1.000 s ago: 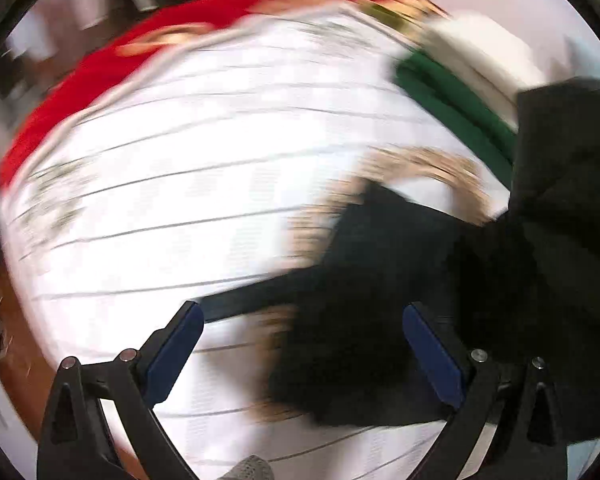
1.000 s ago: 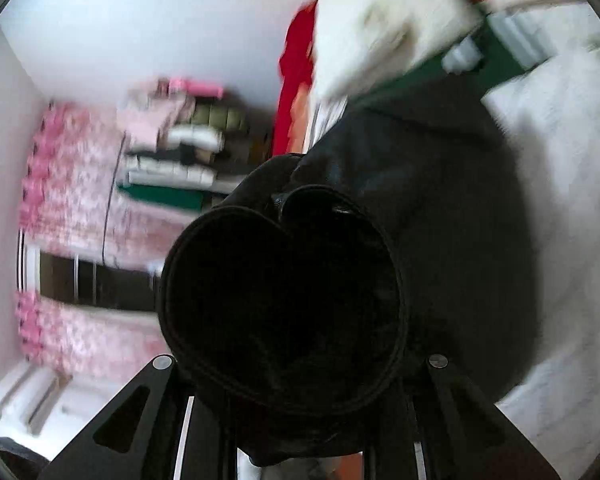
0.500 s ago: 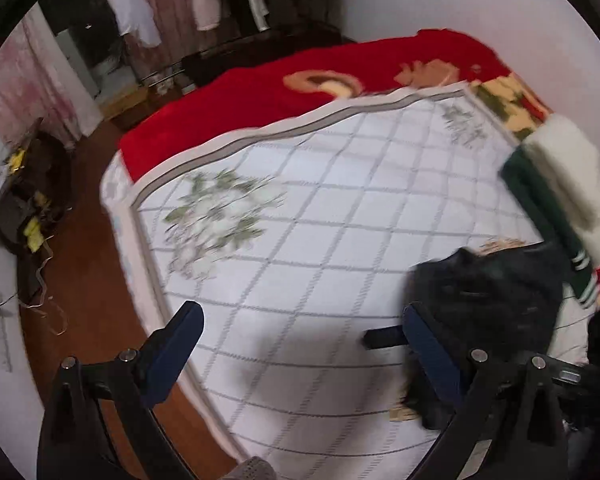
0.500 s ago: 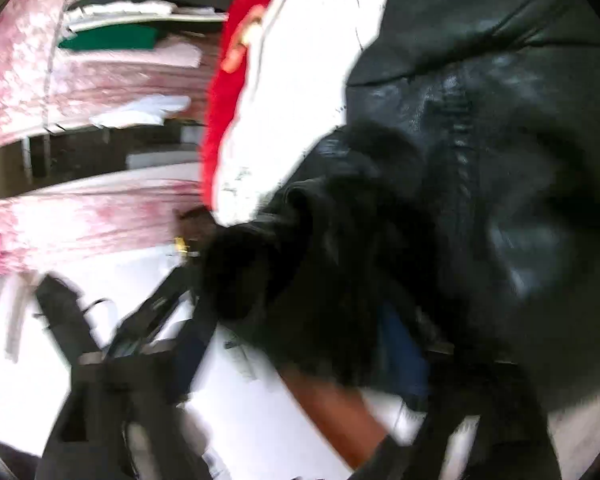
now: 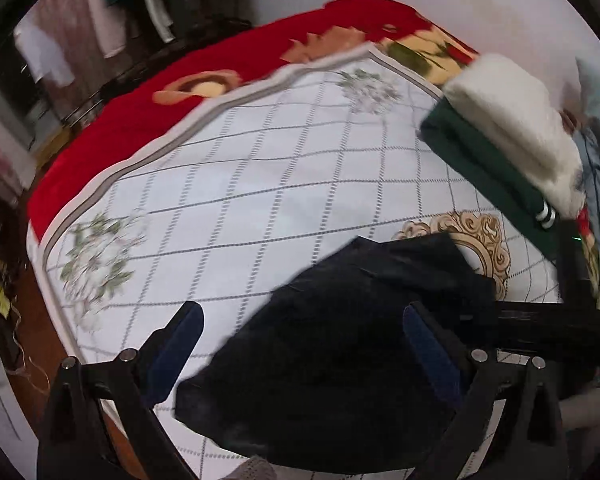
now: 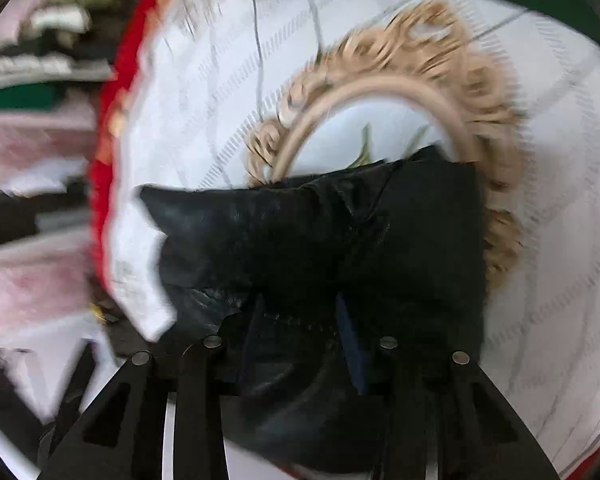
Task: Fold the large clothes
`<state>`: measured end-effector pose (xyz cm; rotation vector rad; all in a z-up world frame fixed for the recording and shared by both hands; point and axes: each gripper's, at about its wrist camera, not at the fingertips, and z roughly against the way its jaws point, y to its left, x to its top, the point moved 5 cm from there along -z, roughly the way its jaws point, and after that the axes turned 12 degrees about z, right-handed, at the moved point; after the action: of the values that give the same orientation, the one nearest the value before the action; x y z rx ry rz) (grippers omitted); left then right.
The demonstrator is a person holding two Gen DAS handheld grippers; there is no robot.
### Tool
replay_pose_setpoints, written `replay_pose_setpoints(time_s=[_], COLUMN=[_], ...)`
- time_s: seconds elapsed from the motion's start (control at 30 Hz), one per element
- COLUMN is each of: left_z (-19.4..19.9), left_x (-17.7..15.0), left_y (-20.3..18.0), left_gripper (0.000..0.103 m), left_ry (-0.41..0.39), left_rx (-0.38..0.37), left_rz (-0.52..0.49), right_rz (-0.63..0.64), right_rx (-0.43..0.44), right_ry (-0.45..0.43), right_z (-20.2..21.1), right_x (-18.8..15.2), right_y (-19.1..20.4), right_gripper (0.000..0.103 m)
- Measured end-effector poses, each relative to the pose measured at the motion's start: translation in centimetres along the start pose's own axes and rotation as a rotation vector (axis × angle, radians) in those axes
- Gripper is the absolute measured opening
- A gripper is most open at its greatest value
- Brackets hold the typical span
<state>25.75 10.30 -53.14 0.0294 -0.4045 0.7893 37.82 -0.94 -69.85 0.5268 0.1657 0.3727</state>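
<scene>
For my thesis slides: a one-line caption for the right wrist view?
Right gripper clamps a black jacket over the white quilt with its gold medallion.

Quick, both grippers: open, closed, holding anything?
Left gripper: jaws open, holding nothing.
Right gripper: jaws closed on the black jacket.

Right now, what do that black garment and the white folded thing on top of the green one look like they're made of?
The black garment looks like leather or faux leather: a smooth surface with a dull sheen, fine creases and stiff folds. The right gripper is clamped on it. The white folded item looks like fleece or plush, thick and matte with a fuzzy edge, though blur leaves that open. It lies on a folded green garment.
</scene>
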Motion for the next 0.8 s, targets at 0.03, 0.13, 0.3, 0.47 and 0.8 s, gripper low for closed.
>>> replay_pose_setpoints(time_s=[0.03,0.13,0.3,0.47,0.8], left_z=[-0.7,-2.1,-4.8,-12.3,-5.7], left_x=[-0.1,-0.2,0.9,2.0,1.9], left_y=[-0.5,-1.5,-3.2,-2.3,3.1], left_gripper=[0.102,0.102,0.102,0.103,0.103], left_ry=[0.009,0.043,0.051,0.139,0.108], left_rx=[0.008,0.023,0.060,0.193,0.143], left_rz=[-0.021,-0.058,-0.102,-0.118,0.037], right_rz=[0.000,-0.023,-0.105,-0.140,-0.119], right_rx=[-0.009,0.017,0.152,0.112,-0.041], right_ry=[0.008,0.047,-0.061,-0.110,0.045], right_z=[-0.9,-0.2,6.0,7.2,2.5], right_x=[-0.3,-0.6,-2.4,-2.5,1.9], right_y=[0.1,0.6,0.2,-1.2,-1.6], right_gripper=[0.041,0.044,0.055,0.056,0.057])
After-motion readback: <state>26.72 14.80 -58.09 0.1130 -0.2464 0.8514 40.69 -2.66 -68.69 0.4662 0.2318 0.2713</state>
